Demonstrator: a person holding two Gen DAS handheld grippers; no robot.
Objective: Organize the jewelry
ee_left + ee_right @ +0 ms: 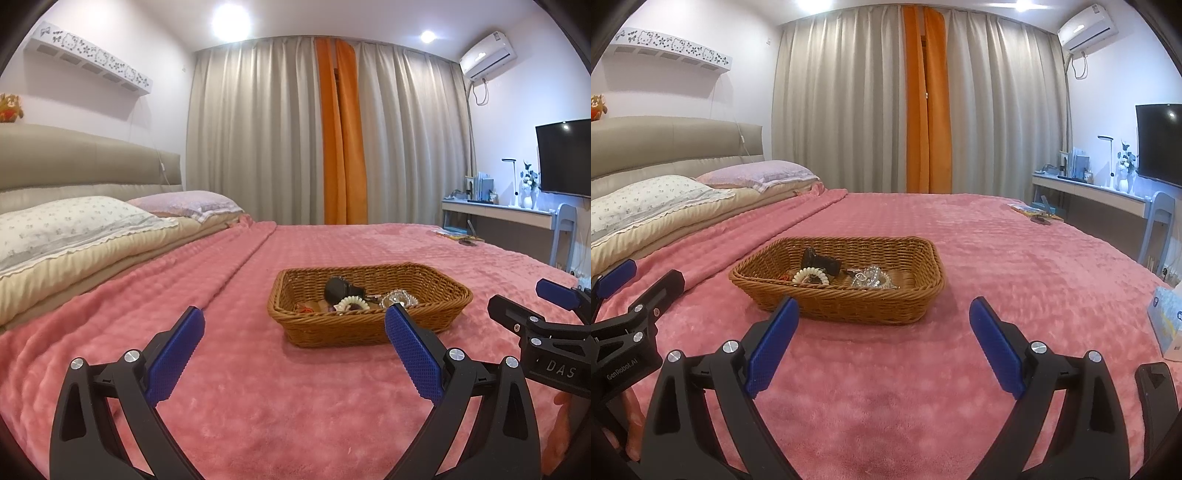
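Jewelry lies gathered in a brown woven wicker basket, shallow and rectangular with rounded corners [369, 325], which sits on the pink plush bedspread [277, 406] of the bed.

Contents, as far as they resolve:
- cream-white coiled bracelet or hair tie [812, 276], ribbed spiral, looks springy
- clear faceted crystal-like piece [868, 280], glossy and lumpy; exact kind cannot be told
- black matte chunky item, perhaps a clip or small pouch [820, 263], leaning against the rest
- a reddish-orange scrap at the basket's left end [304, 309], too small to identify

Progress, judgement only: no loose jewelry shows on the bedspread near the basket. That fits two stages. Either the pieces have been collected into the basket and the job is near done, or they sit jumbled there awaiting sorting. The pieces touch and overlap in one pile, with no dividers visible. Small flat objects at the far edge of the bed are too distant to name.

Left claw [293, 352]: blue textured pads spread wide, holding nothing, hovering over the bedspread short of the basket.
Right claw [882, 343]: likewise wide apart and empty, facing the basket's near wall.

Textures: bedspread is deep fleece with a quilted grid, likely to snag fine chains; the basket weave is stiff and ridged.
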